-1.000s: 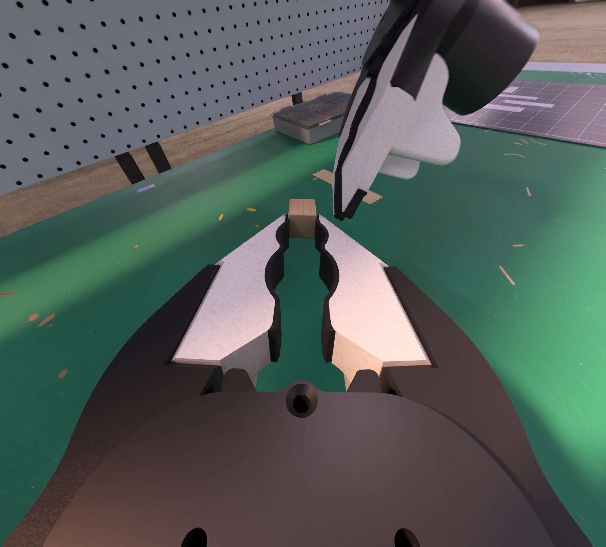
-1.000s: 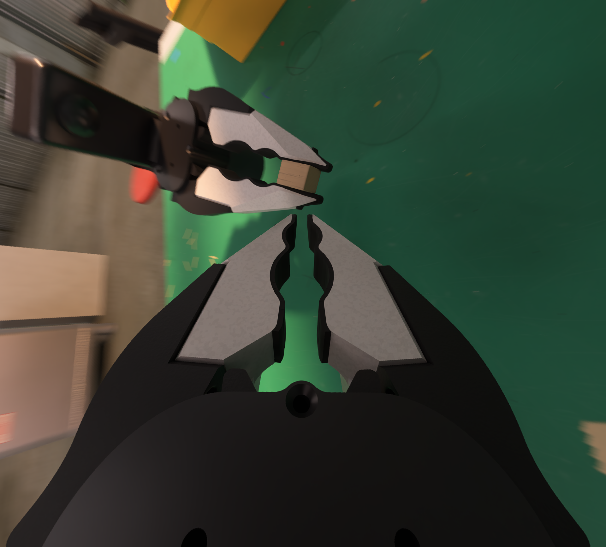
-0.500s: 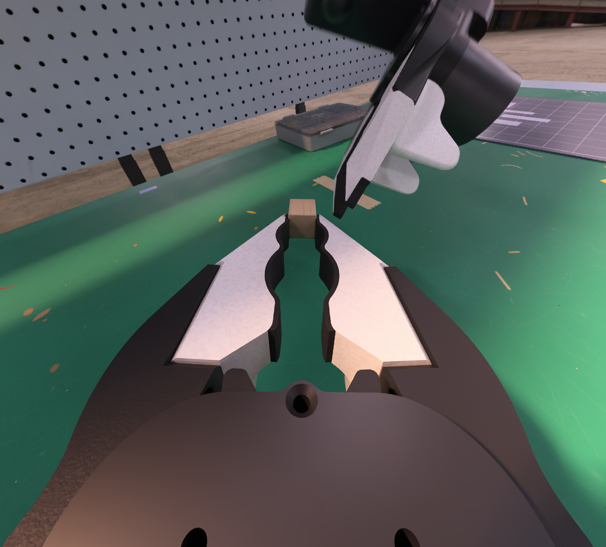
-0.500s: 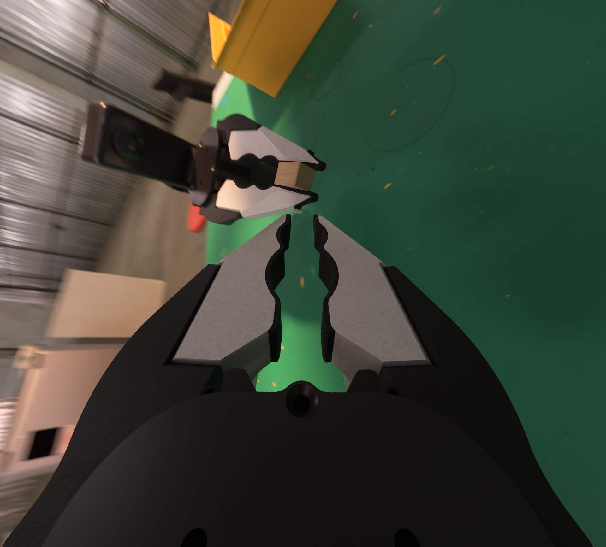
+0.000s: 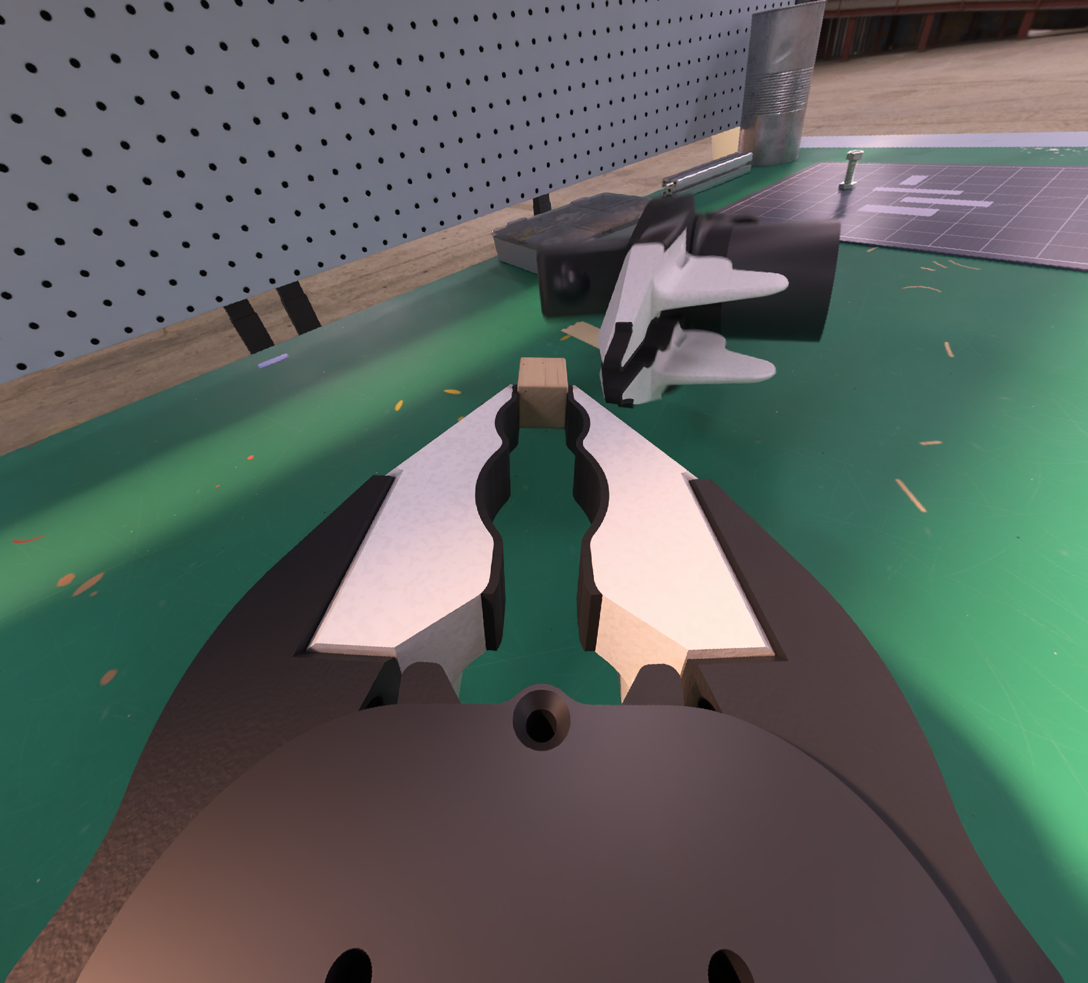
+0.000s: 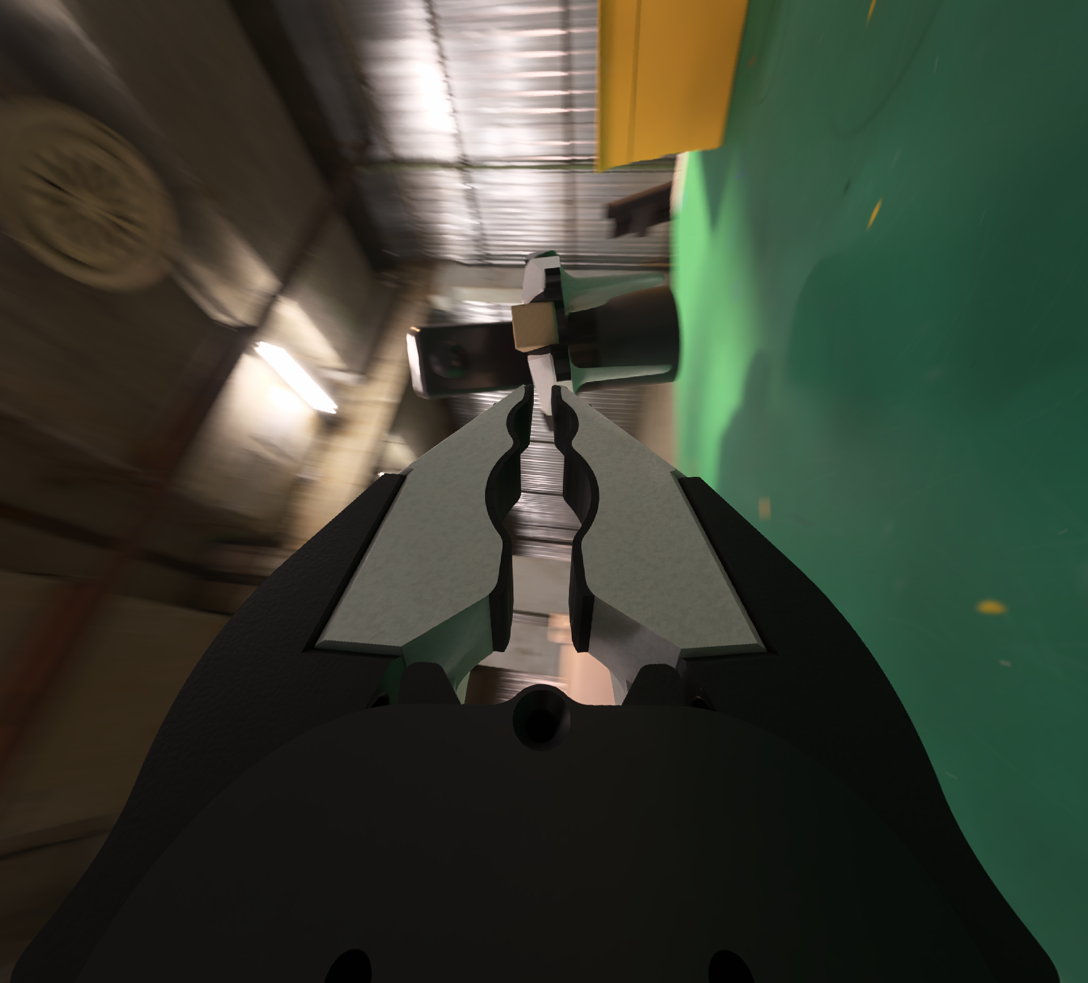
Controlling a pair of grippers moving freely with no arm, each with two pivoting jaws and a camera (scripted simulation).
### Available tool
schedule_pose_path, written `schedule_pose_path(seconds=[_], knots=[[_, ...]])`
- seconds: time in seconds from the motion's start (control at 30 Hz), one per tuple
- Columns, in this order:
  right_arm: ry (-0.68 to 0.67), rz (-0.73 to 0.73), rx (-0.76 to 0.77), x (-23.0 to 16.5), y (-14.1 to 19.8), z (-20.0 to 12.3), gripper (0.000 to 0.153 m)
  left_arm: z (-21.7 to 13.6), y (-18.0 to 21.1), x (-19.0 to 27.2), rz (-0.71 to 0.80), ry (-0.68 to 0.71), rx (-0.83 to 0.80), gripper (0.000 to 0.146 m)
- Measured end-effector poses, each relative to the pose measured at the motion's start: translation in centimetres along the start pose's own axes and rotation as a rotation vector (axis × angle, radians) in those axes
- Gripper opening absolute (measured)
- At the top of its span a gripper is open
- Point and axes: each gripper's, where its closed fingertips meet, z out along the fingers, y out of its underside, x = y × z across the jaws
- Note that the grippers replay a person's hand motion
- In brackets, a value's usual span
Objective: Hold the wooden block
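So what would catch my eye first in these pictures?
Probably the small wooden block, pinched between the tips of the left gripper above the green mat. Just to its right, the right gripper lies tipped on its side, holding nothing, before a grey pegboard.

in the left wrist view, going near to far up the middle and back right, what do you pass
left gripper → wooden block → right gripper → grey parts box → metal rail → metal cylinder

Left gripper (image 5: 542,402) clamps wooden block (image 5: 541,388).
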Motion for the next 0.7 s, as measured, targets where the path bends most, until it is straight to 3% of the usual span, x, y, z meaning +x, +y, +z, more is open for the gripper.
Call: schedule_pose_path(seconds=[0.13, 0.23, 0.3, 0.37, 0.4, 0.53, 0.6, 0.7], knots=[[0.379, -0.451, -0.068, -0.09, -0.18, -0.33, 0.008, 0.11, -0.02, 0.06, -0.008, 0.008, -0.003, 0.014], [0.597, -0.623, -0.126, 0.12, -0.13, -0.36, 0.01, 0.07, -0.04, 0.13, -0.01, 0.013, -0.004, 0.014], [0.673, -0.694, -0.151, 0.22, -0.23, -0.3, 0.006, 0.01, -0.04, 0.12, -0.007, 0.012, 0.0, 0.014], [0.639, -0.623, -0.163, 0.23, -0.13, -0.26, 0.005, -0.02, -0.05, 0.19, -0.003, 0.014, 0.008, 0.014], [0.557, -0.513, -0.145, 0.15, -0.06, -0.23, 0.005, 0.0, -0.07, 0.26, 0.002, 0.007, 0.008, 0.014], [-0.073, 0.113, 0.001, -0.4, -0.05, 0.02, 0.004, -0.07, -0.12, 0.19, -0.046, 0.027, 0.01, 0.014], [-0.123, 0.129, 0.036, -0.29, 0.08, 0.17, 0.005, -0.13, -0.09, 0.16, -0.02, 0.022, -0.001, 0.014], [0.081, -0.112, 0.028, -0.34, -0.03, 0.02, 0.006, -0.01, -0.14, 0.09, -0.06, 0.039, -0.008, 0.014]])
